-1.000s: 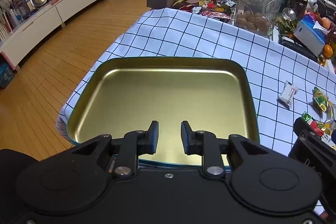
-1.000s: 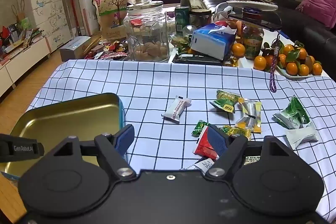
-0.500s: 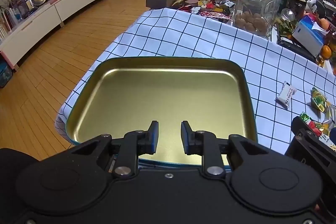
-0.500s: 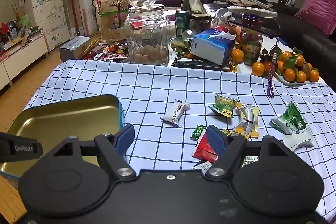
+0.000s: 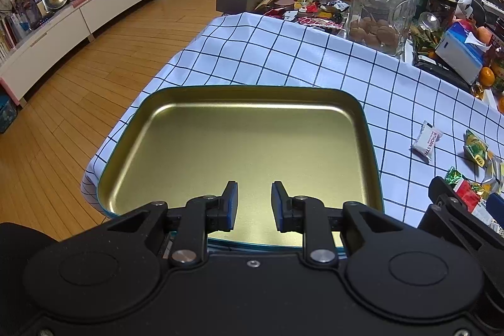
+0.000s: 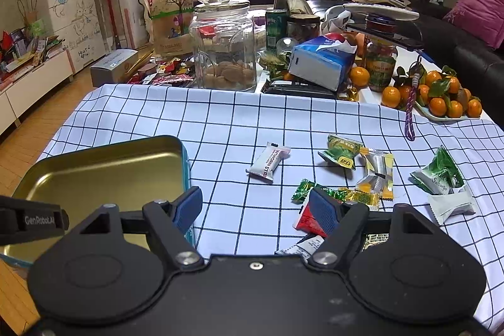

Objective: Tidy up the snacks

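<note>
A gold tin tray [image 5: 252,103] with a teal rim lies on the checked tablecloth, with nothing in it; its right part shows in the right wrist view too [image 6: 94,159]. My left gripper [image 5: 253,203] hovers over the tray's near edge, jaws apart and nothing between them. Several wrapped snacks lie scattered right of the tray: a white bar [image 6: 267,162], a green packet [image 6: 340,151], a yellow-white packet [image 6: 378,175], a red packet [image 6: 307,219]. My right gripper [image 6: 255,203] stands wide open above the cloth between the tray and the red packet.
A glass jar of biscuits [image 6: 225,52] with a glass cup on its lid, a blue tissue pack [image 6: 321,62], tins and a plate of oranges [image 6: 441,99] crowd the table's far side. The table's left edge drops to a wooden floor [image 5: 78,68].
The right wrist view has shifted slightly forward over the table. The left gripper and tray stay as they were.
</note>
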